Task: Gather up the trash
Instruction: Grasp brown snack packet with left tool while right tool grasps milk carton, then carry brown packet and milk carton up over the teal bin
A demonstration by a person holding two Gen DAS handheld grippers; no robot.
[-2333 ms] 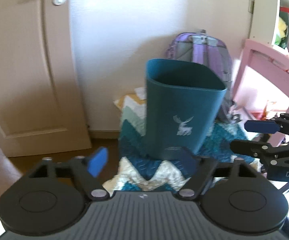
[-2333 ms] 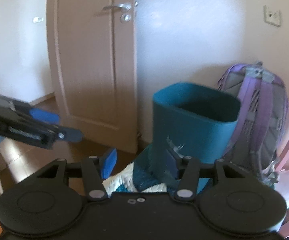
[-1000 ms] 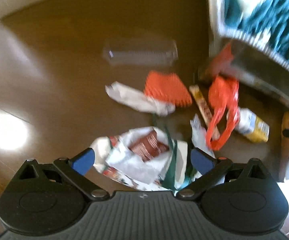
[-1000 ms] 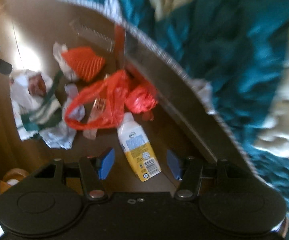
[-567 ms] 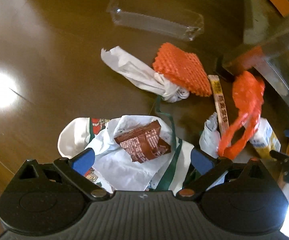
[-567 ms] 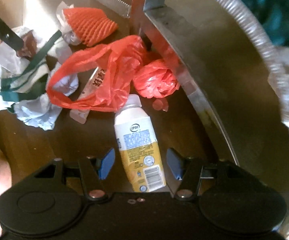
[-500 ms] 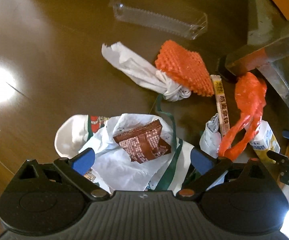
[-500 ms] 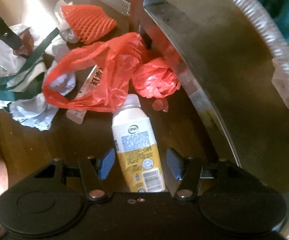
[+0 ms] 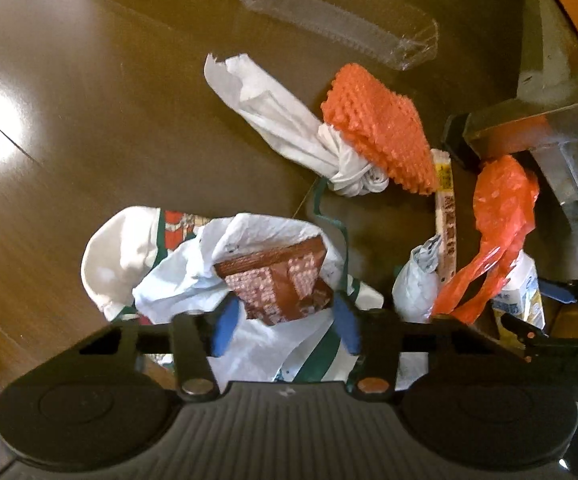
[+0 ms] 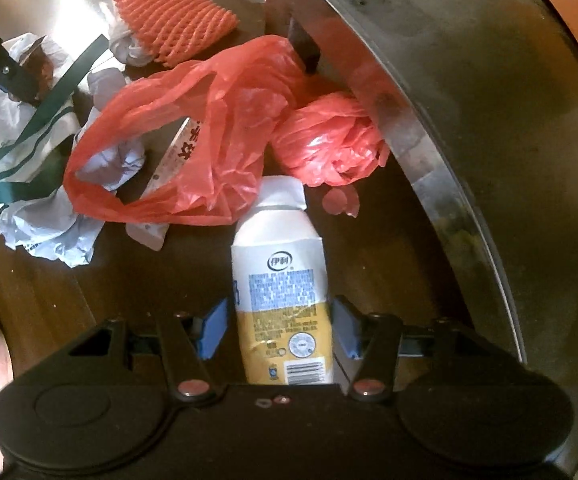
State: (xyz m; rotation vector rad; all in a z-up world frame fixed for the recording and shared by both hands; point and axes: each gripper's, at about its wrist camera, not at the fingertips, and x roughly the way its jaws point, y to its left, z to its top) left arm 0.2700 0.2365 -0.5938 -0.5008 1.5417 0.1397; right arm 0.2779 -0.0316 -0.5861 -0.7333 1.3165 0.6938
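Left wrist view: the left gripper [image 9: 285, 322], jaws spread, straddles a brown snack wrapper [image 9: 277, 280] lying on a white plastic bag [image 9: 193, 268] on the dark wooden floor [image 9: 89, 100]. Beyond lie an orange foam fruit net [image 9: 377, 124], a twisted white bag [image 9: 285, 124] and a clear plastic tray [image 9: 337, 20].

Right wrist view: the right gripper [image 10: 279, 328], jaws spread, flanks a white-and-yellow drink bottle [image 10: 281, 284] lying on the floor, its blue pads close beside the bottle. The bottle's cap end sits against a red plastic bag [image 10: 193, 132].

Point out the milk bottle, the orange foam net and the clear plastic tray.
milk bottle [image 10: 280, 280]: right wrist view, on its printed label.
orange foam net [image 9: 381, 136]: left wrist view, middle of the mesh.
clear plastic tray [image 9: 341, 20]: left wrist view, its long side wall.
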